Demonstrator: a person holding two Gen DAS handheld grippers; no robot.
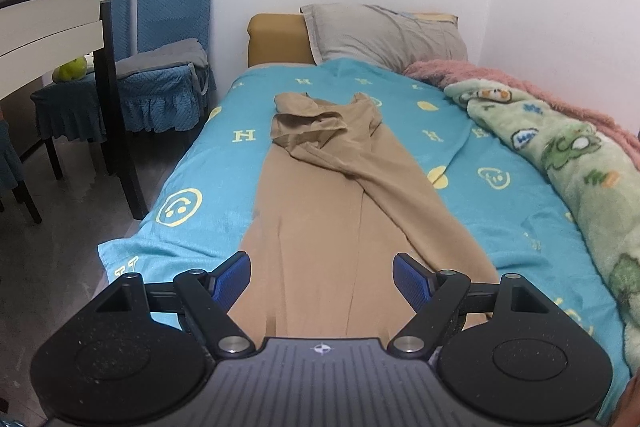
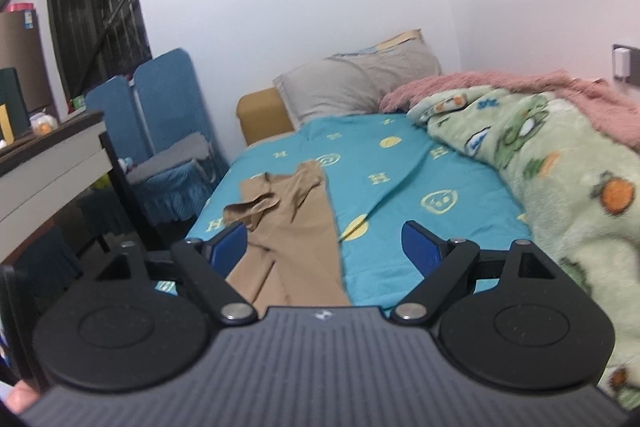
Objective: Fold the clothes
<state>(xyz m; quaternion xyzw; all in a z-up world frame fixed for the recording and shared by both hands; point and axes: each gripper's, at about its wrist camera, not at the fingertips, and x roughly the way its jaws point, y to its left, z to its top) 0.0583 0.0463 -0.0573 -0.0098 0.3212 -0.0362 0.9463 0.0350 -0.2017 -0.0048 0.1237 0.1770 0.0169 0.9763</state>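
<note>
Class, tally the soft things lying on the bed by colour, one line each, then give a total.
Tan trousers: 1
Grey pillow: 1
Pink fluffy blanket: 1
Green cartoon-print fleece blanket: 1
Total: 4

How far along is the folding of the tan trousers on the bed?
Barely begun. Done: the tan trousers lie lengthwise on the blue sheet, mostly flat, though the far end is bunched and turned over. In hand: nothing; the left gripper and right gripper are both open, above the near end of the bed. Left: smoothing the crumpled far end and every fold.
</note>
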